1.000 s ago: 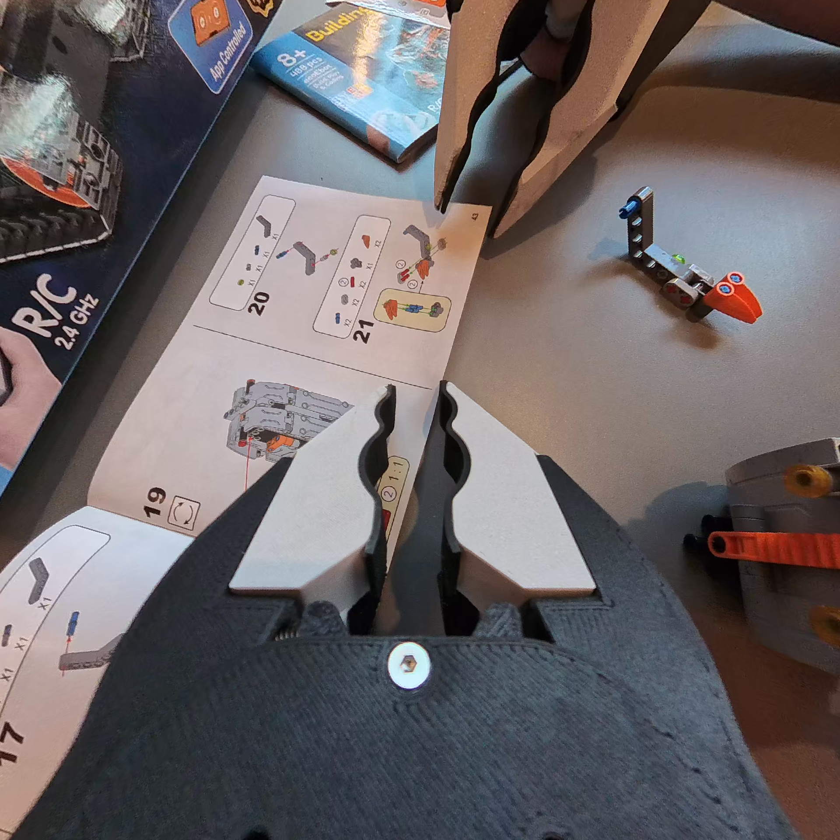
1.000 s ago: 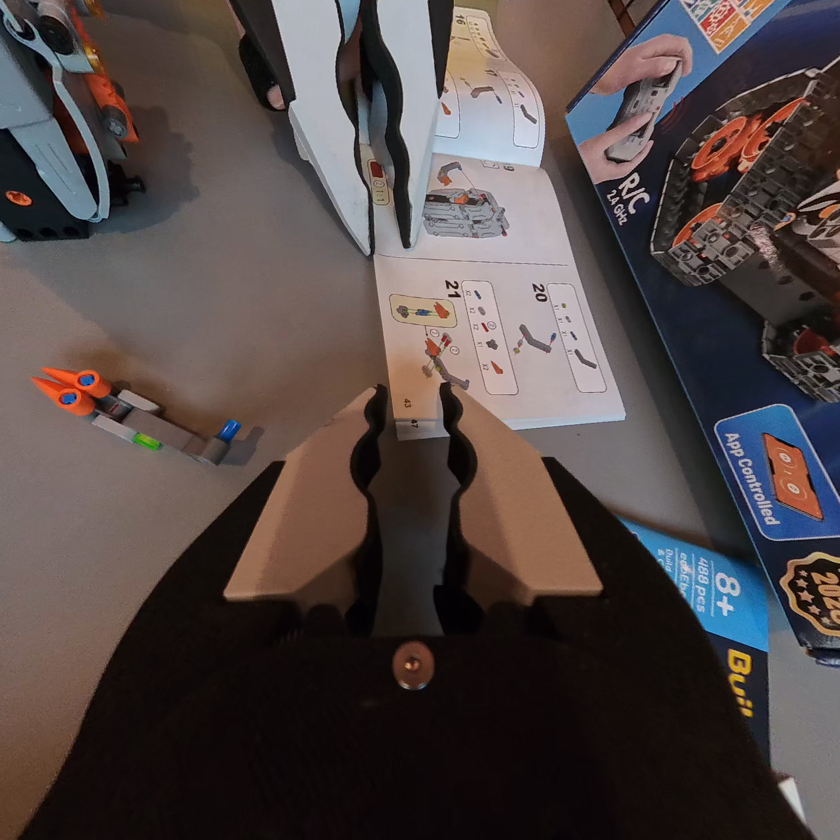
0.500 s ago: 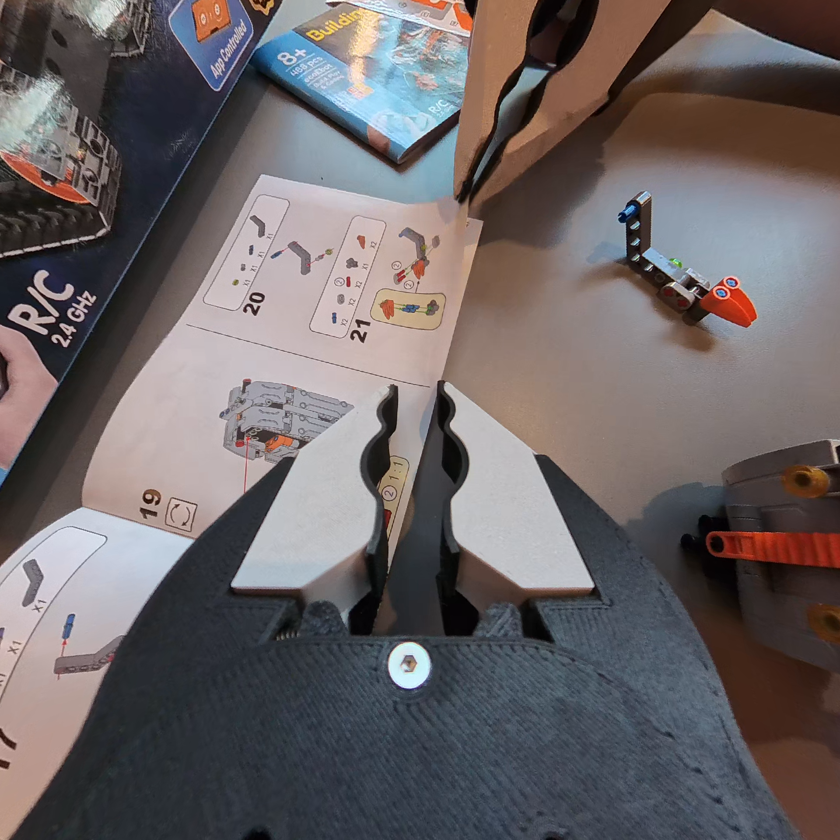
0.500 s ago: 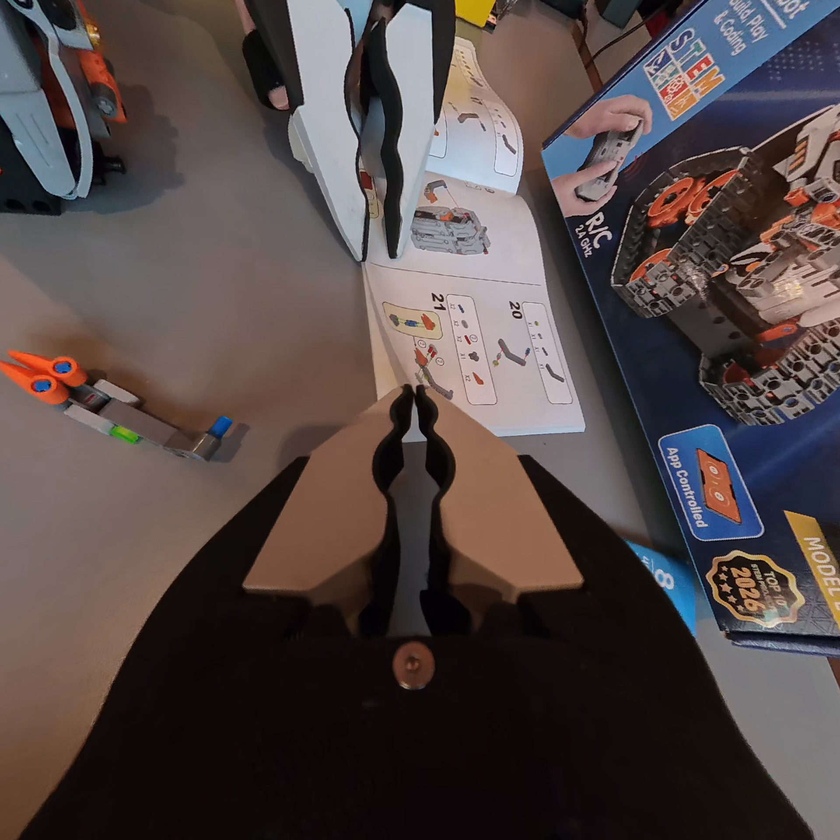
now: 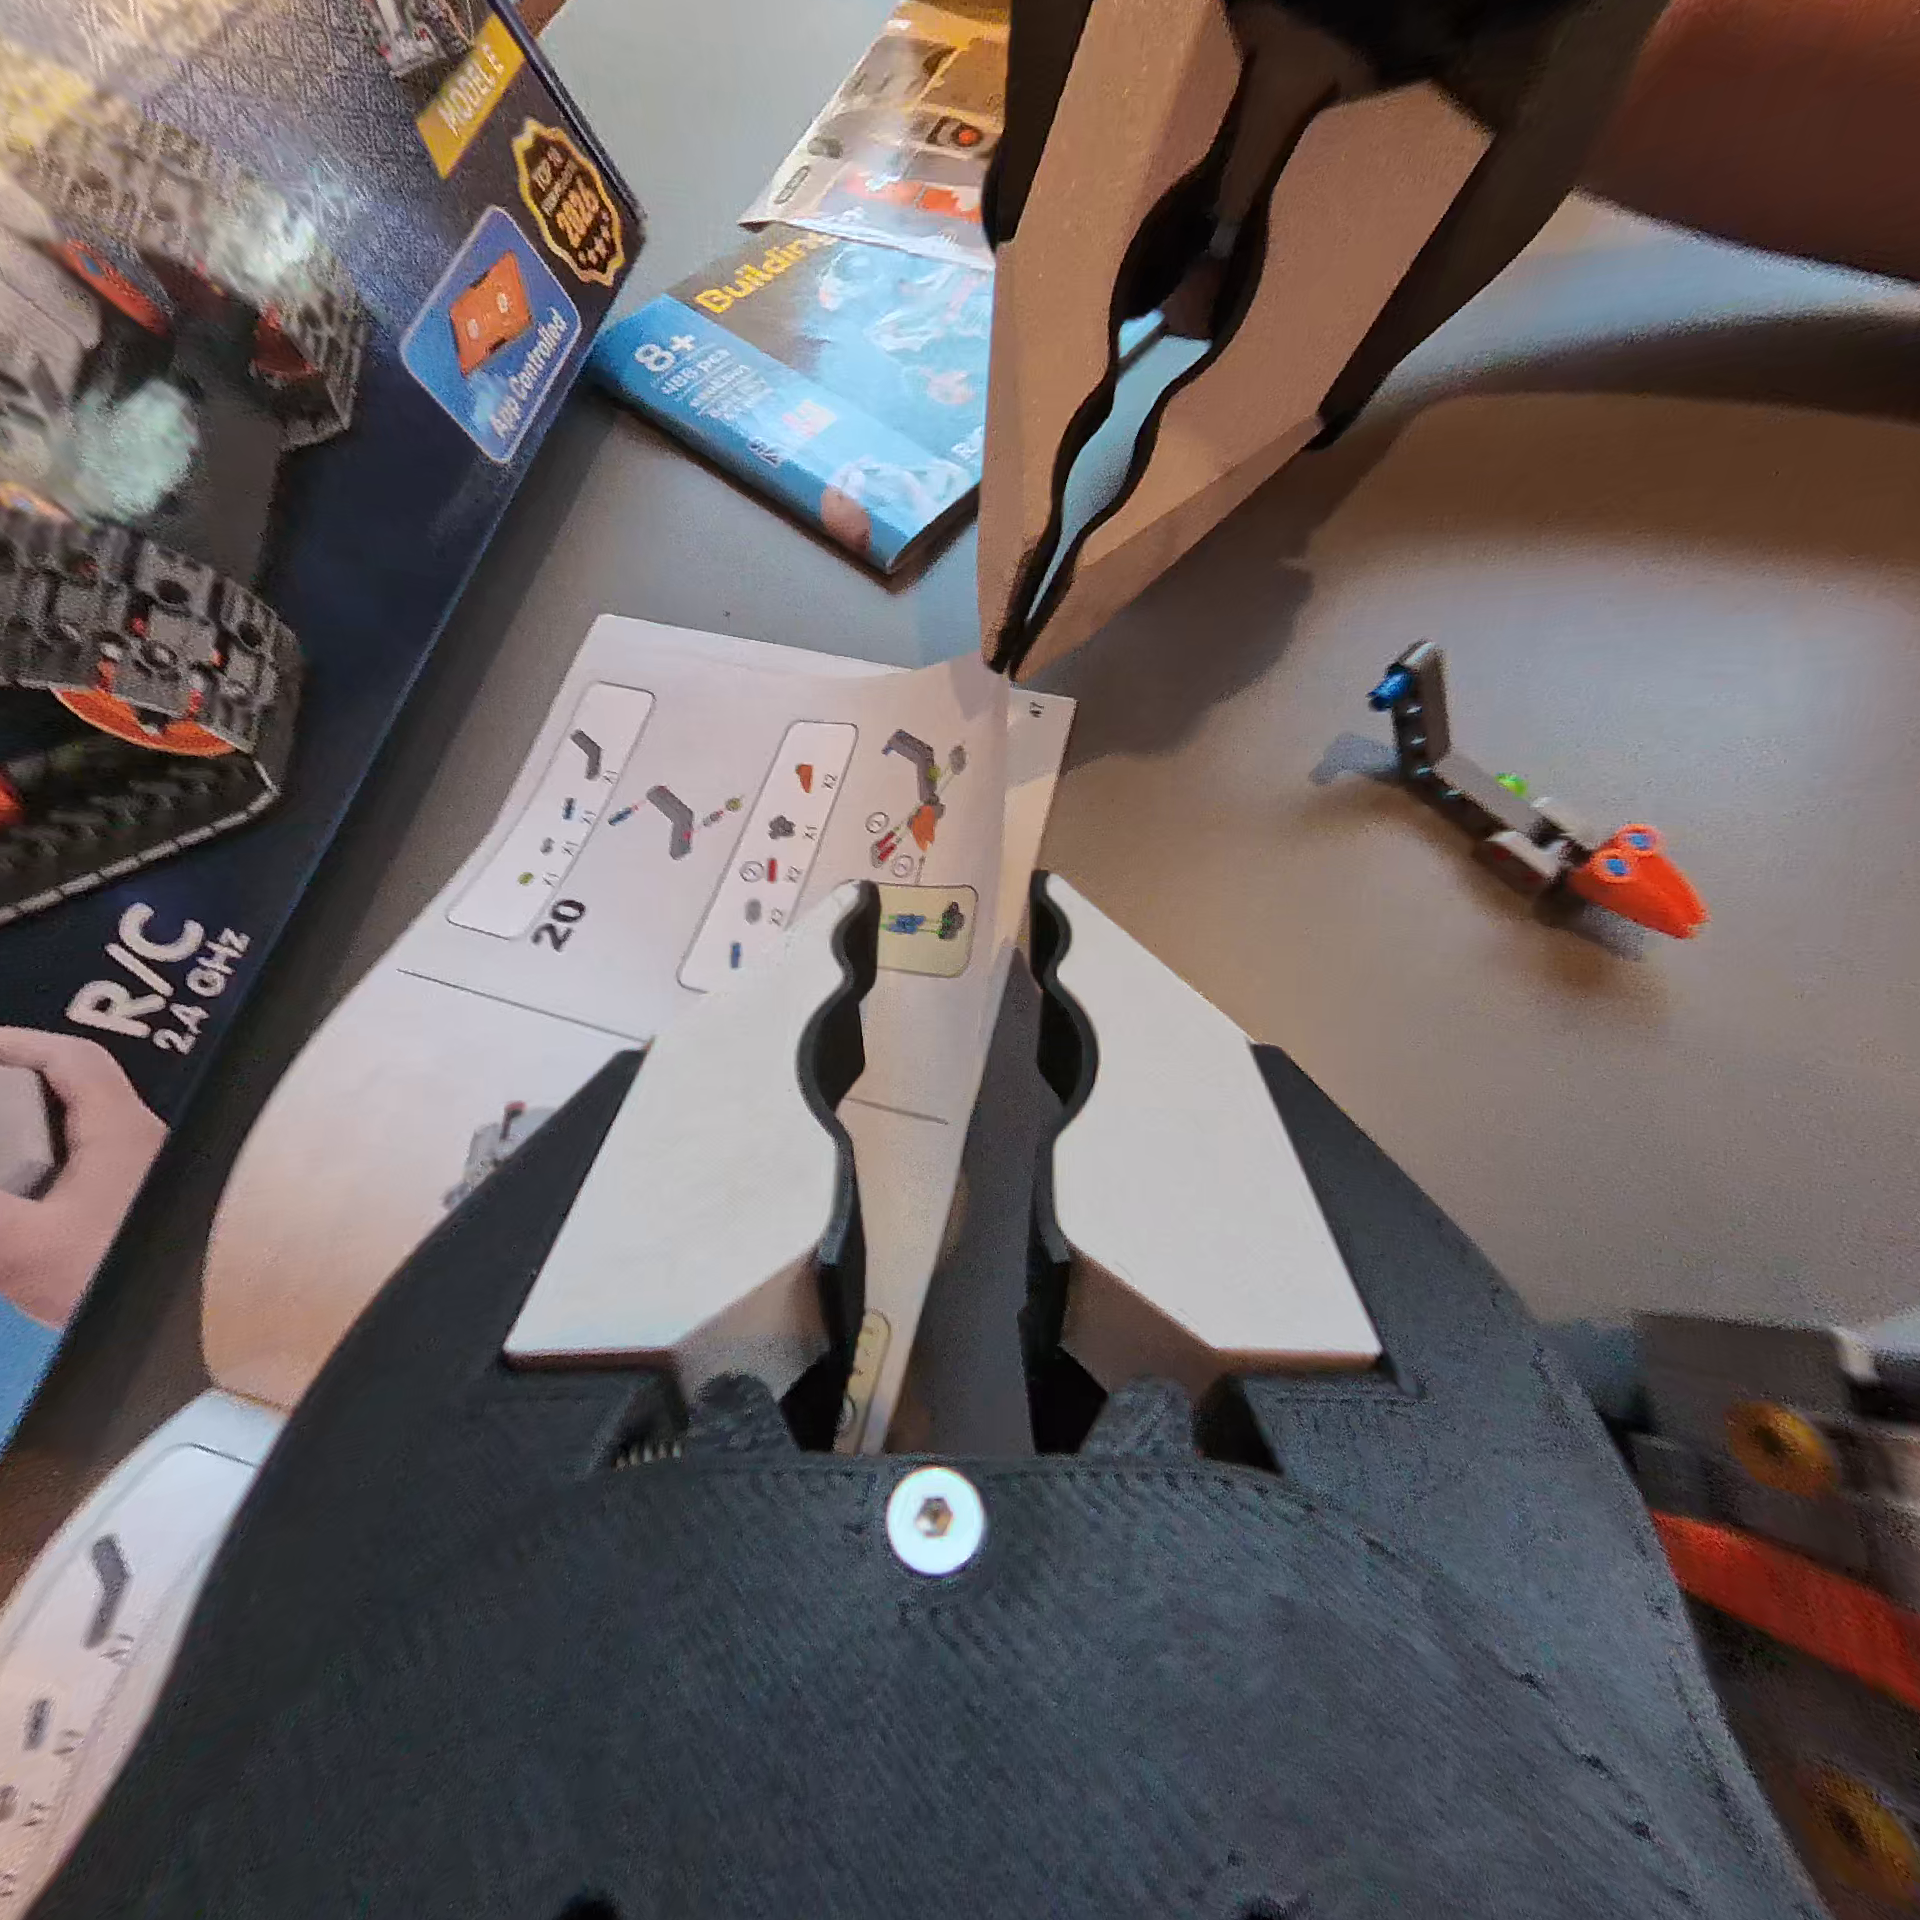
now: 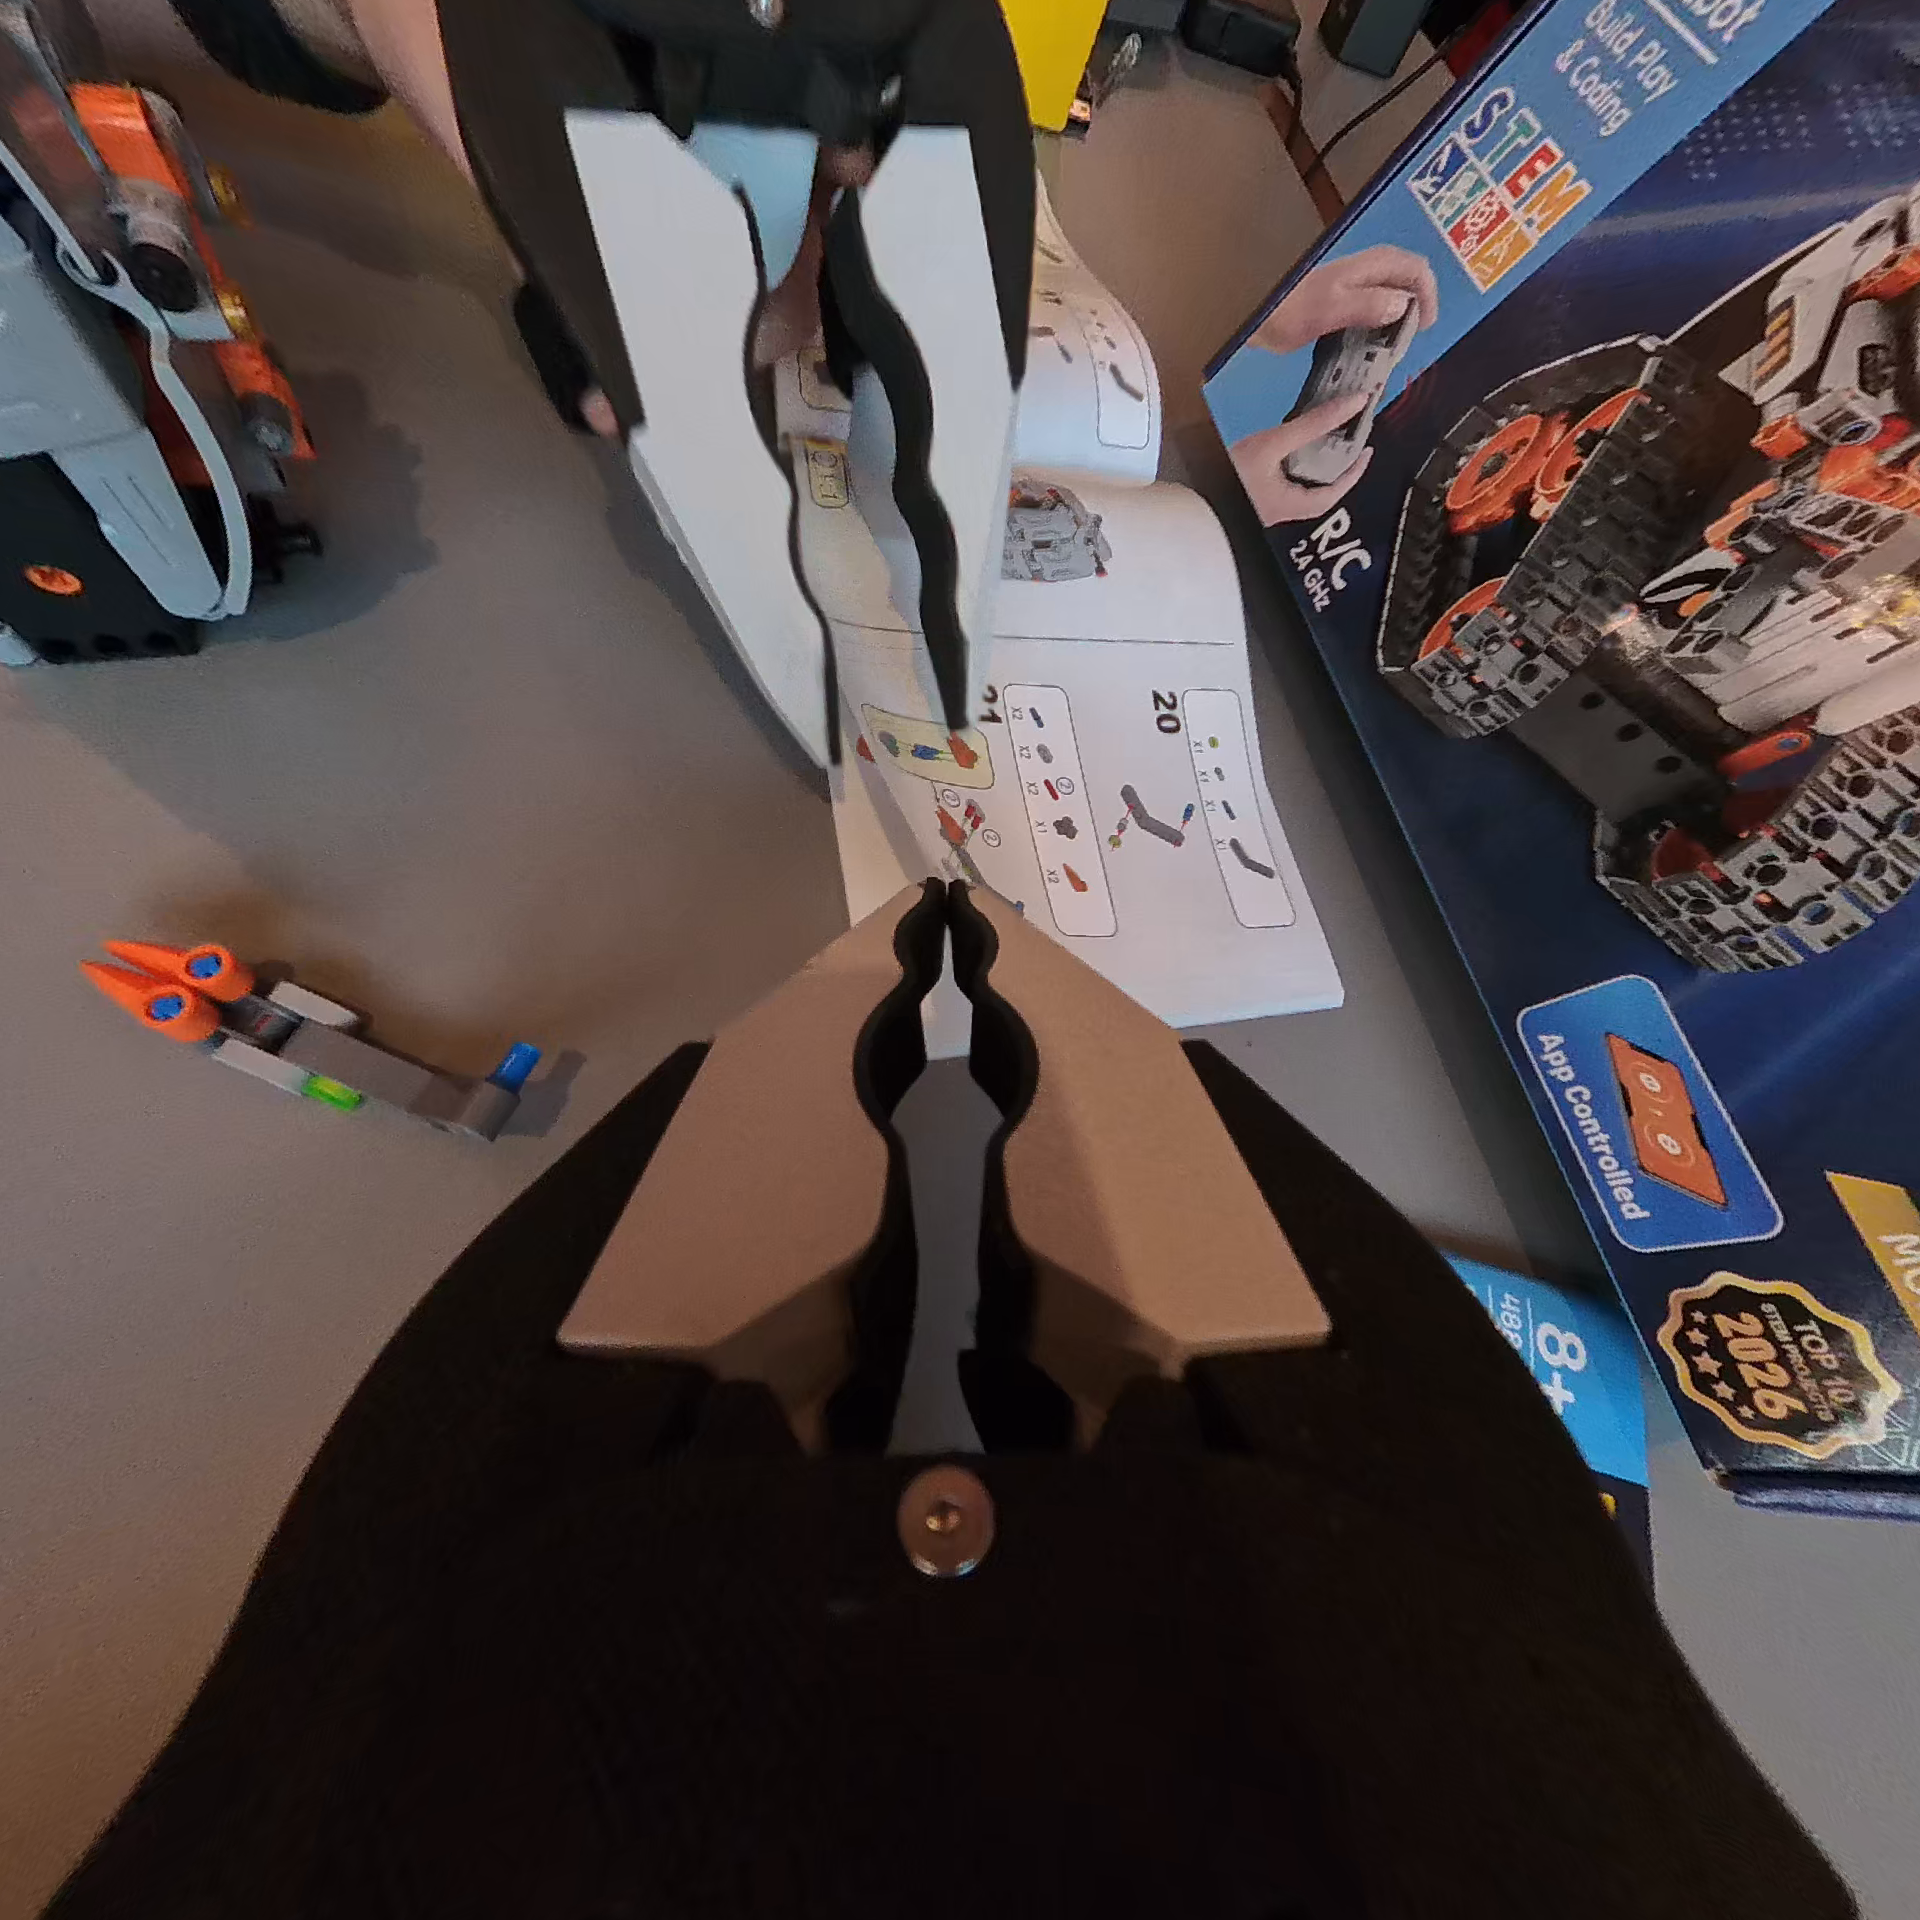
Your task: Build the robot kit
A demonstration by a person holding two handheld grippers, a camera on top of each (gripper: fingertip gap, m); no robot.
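An open white instruction booklet (image 5: 665,831) lies on the grey table. My right gripper (image 6: 945,891) is shut on the corner of its top page. In the left wrist view the right gripper (image 5: 1006,665) holds that corner lifted, with the page under it showing. My left gripper (image 5: 951,914) is open and low over the booklet, and the raised page edge runs between its fingers. In the right wrist view the left gripper (image 6: 894,743) stands over the booklet (image 6: 1143,831), jaws apart.
A dark blue toy box (image 5: 208,520) lies beside the booklet, also in the right wrist view (image 6: 1662,623). A blue manual (image 5: 810,416) lies beyond it. A small grey brick piece with orange cones (image 5: 1527,821) (image 6: 312,1049) and a large grey-orange model (image 6: 125,416) sit on the other side.
My right gripper has closed on the page corner and raised it. My left gripper has opened wider and moved forward over the booklet.
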